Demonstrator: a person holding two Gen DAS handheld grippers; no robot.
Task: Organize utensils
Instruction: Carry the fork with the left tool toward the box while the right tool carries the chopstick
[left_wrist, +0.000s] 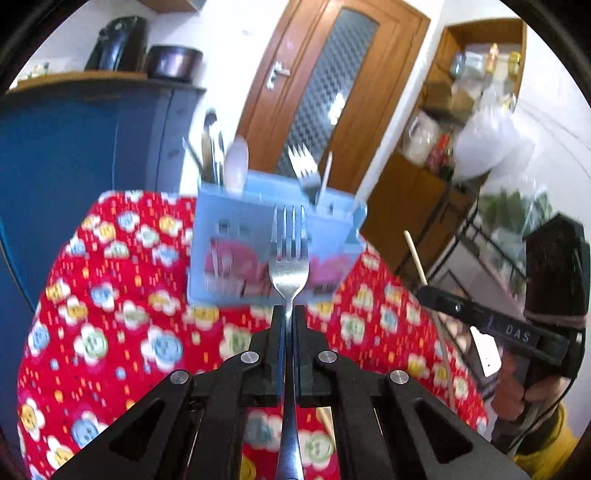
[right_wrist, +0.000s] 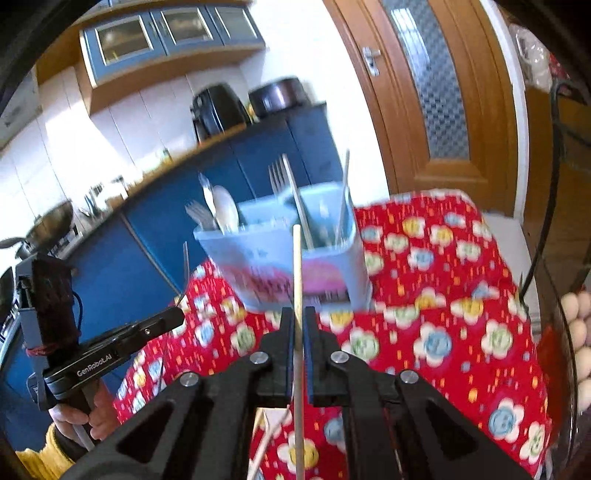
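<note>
The left gripper (left_wrist: 289, 314) has its fingers pressed onto the neck of a steel fork (left_wrist: 289, 258), tines pointing away. The fork looks stiff, smooth and fairly slippery, so a grip low on the neck seems sound. The right gripper (right_wrist: 298, 317) pinches a thin wooden chopstick (right_wrist: 297, 280), light and liable to swivel, held partway along its length. Beyond both, on the flowered table (left_wrist: 122, 295), stands the blue utensil holder (left_wrist: 236, 236), already carrying forks and spoons.
</note>
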